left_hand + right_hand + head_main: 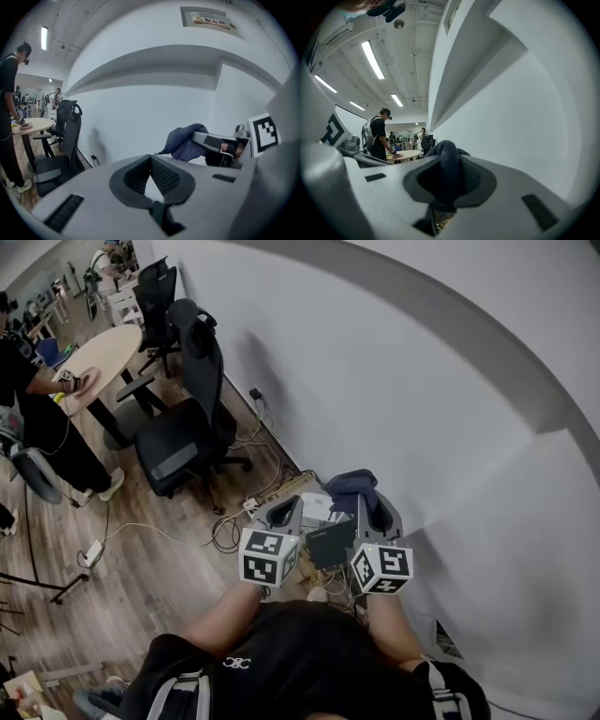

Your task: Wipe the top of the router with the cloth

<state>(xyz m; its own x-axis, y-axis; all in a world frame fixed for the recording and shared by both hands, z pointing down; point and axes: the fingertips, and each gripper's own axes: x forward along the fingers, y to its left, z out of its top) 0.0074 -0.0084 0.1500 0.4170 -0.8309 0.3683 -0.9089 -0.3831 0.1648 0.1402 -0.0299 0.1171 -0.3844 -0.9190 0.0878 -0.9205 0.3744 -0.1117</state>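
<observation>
Right gripper had its fingers clamped on the soft, bunched blue cloth, while the left gripper rode alongside, fingers pinched together on nothing. The pale, flat-topped box I took for the router sat low by the wall, between the two and just left of the cloth. A short drop looked the way in.

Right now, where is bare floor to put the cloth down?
The wood floor is bare left of the left tool, in front of the office chair. By the wall, beneath the right tool, cables and boxes crowd it.
</observation>
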